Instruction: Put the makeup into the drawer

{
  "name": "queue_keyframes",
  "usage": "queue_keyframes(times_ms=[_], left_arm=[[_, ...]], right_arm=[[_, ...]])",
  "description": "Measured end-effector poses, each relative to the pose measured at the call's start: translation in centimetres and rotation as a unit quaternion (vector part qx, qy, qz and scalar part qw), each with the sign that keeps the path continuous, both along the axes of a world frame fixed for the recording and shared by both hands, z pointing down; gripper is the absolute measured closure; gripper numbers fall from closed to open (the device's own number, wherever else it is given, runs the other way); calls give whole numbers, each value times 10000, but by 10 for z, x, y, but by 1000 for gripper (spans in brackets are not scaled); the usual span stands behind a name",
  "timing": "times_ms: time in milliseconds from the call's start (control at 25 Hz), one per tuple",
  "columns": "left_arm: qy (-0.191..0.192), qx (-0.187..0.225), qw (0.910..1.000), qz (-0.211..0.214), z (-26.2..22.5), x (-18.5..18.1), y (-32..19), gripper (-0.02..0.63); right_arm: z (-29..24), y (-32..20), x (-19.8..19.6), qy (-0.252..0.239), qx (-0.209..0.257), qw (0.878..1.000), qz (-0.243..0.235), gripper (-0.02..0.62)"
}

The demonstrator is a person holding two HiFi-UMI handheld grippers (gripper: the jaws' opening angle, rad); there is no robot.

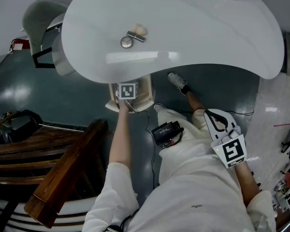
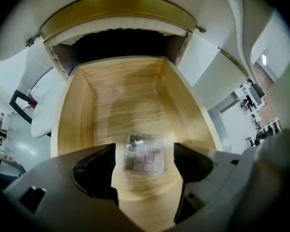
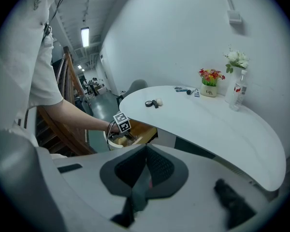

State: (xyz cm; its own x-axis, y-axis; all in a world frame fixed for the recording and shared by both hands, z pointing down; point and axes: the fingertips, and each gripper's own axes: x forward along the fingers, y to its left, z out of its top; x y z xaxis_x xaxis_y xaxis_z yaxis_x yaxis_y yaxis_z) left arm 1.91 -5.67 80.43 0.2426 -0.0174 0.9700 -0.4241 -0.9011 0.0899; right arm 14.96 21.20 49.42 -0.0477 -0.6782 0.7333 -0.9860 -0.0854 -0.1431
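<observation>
The wooden drawer (image 2: 82, 115) stands pulled out under the white table (image 1: 193, 28). A clear makeup palette (image 2: 143, 159) with pinkish pans lies flat on the drawer floor. My left gripper (image 2: 145, 149) hangs over it, open, one jaw on either side and neither touching it. In the head view the left gripper (image 1: 127, 99) points down into the drawer (image 1: 146, 94). On the tabletop lie a round compact (image 1: 126, 42), a dark stick (image 1: 135, 36) and a beige puff (image 1: 140, 30). My right gripper (image 1: 213, 116) rests over the person's lap, shut and empty (image 3: 146, 166).
A flower pot (image 3: 210, 88), a vase of white flowers (image 3: 236, 62) and a bottle (image 3: 239, 94) stand at the table's far side. A white chair (image 1: 43, 13) is at the table's left. Wooden stairs (image 1: 53, 163) rise at the lower left. A black device (image 1: 166, 132) hangs at the person's waist.
</observation>
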Motion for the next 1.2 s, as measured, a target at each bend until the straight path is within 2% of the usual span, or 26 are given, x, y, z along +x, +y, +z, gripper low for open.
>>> queue_keyframes(times_ms=[160,280,560,920,1200], left_arm=[[68,-9,9999,80,-7,2,6,227],[-90,-24,9998,149,-15,-5,11,227],[-43,15,10000,-74,-60,-14,13,240],[403,194,9976,-520,-134,-14,41,366],[879,480,9866,-1292,-203,-9,62,469]], right_arm=[[-4,-3,2,23,87,10000,-29,581],[-10,-6,5,-1,127,9999,-62,581],[-29,-24,10,-78,444,9987,-256,581],[-59,-57,22,-143,1029,9922,-693,581],[-84,-93,28,-288,1453,9801,-1320,581]])
